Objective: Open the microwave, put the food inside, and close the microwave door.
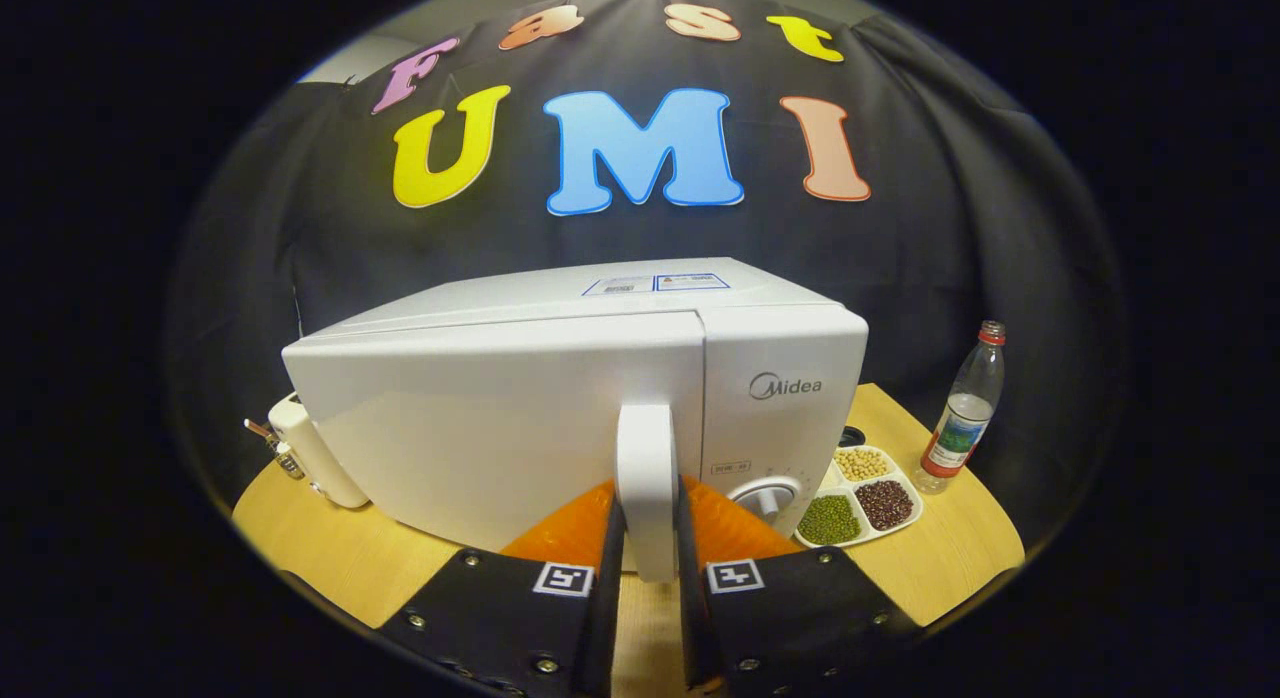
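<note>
A white microwave (500, 378) stands on the wooden table (330, 548), straight ahead of me. Its door (480, 428) has swung a little way out from the body, and its white vertical handle (647, 478) sits between my two fingers. My gripper (648, 538) is shut on that handle, one finger pressing on each side of it. The control panel with a dial (765, 498) is just to the right of the handle. The inside of the oven is hidden behind the door.
A white divided tray (858, 498) of beans lies on the table right of the microwave. A clear plastic bottle (962, 413) with a red cap stands further right. A white appliance (310, 453) sits at the microwave's left.
</note>
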`<state>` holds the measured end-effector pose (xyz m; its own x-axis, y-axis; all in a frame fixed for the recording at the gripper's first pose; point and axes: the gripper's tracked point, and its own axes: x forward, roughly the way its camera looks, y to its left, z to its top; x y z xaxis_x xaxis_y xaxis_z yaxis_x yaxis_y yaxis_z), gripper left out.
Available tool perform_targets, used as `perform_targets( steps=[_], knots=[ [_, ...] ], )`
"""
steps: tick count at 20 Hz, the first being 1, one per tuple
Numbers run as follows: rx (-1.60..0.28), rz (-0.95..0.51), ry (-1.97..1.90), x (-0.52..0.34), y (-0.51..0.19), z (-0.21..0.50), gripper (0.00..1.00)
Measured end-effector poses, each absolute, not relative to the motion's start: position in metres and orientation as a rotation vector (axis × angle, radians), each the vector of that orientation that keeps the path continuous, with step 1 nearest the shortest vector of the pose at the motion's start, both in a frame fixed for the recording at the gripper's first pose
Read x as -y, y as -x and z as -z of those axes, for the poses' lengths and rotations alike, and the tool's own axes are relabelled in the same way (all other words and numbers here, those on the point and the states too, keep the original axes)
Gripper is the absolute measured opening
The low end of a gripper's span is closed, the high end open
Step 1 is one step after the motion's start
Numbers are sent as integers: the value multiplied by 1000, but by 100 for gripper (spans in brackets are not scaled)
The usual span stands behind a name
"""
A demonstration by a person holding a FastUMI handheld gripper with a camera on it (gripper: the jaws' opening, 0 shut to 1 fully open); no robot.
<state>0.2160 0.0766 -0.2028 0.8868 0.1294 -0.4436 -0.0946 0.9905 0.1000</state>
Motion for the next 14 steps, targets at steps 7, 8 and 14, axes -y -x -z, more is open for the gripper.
perform_targets(
  steps=[7,8,14],
  knots=[
    [-490,-140,-23,-78,-200,203,7],
    [-479,-144,-3,-78,-192,201,7],
    [-526,-92,-57,-88,-148,197,10]
  ],
)
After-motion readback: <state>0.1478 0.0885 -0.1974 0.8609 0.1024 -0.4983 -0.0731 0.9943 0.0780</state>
